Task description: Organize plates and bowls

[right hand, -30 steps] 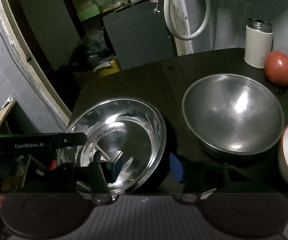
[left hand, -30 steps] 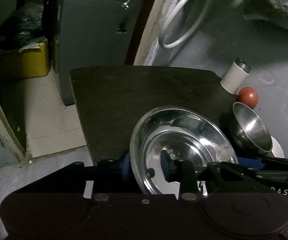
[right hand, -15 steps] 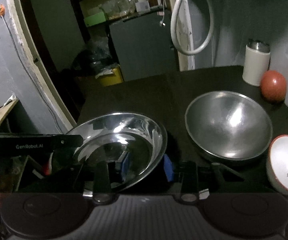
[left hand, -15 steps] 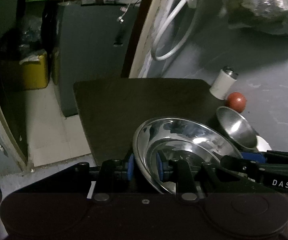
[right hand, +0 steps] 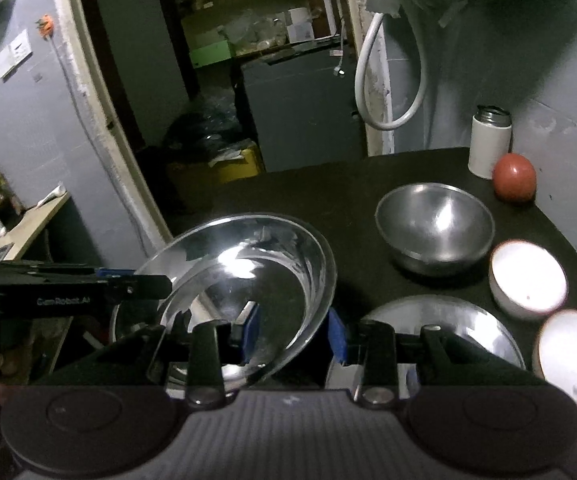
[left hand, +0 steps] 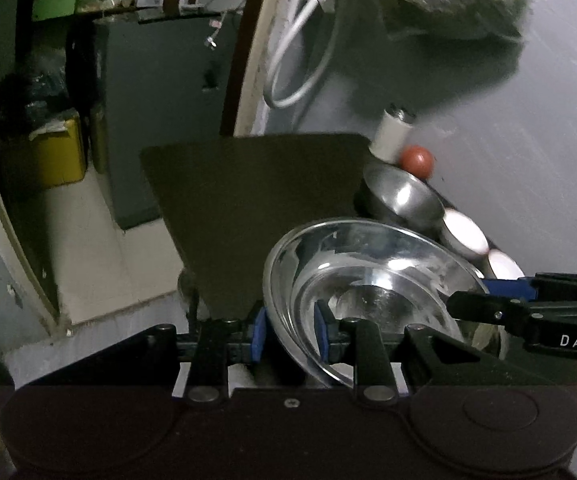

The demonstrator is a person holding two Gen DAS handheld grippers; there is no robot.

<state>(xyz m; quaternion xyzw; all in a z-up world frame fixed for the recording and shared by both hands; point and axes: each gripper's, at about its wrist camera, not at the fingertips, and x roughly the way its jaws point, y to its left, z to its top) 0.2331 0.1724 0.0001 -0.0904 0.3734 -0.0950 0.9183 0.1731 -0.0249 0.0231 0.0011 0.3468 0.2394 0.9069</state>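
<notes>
A shiny steel plate [left hand: 372, 284] is held tilted in the air above the dark table [left hand: 256, 184]. My left gripper [left hand: 288, 334] is shut on its left rim. My right gripper [right hand: 293, 336] is shut on its right rim [right hand: 320, 280], and the plate [right hand: 244, 276] fills the middle of the right wrist view. A steel bowl [right hand: 434, 226] stands on the table behind. Two white bowls [right hand: 526, 274] [right hand: 572, 354] sit at the right edge. Another steel plate [right hand: 448, 328] lies flat under my right gripper.
A white canister [right hand: 488, 144] and a red ball [right hand: 514, 178] stand at the table's far right corner by the wall. A doorway with a grey cabinet [right hand: 300, 108] and a yellow box [left hand: 54, 152] lies beyond the table. A white hose [right hand: 388, 80] hangs on the wall.
Both grippers have lifted the steel plate up and back from the table; the left gripper closed on its rim. The bowls and a second plate have come into view.
</notes>
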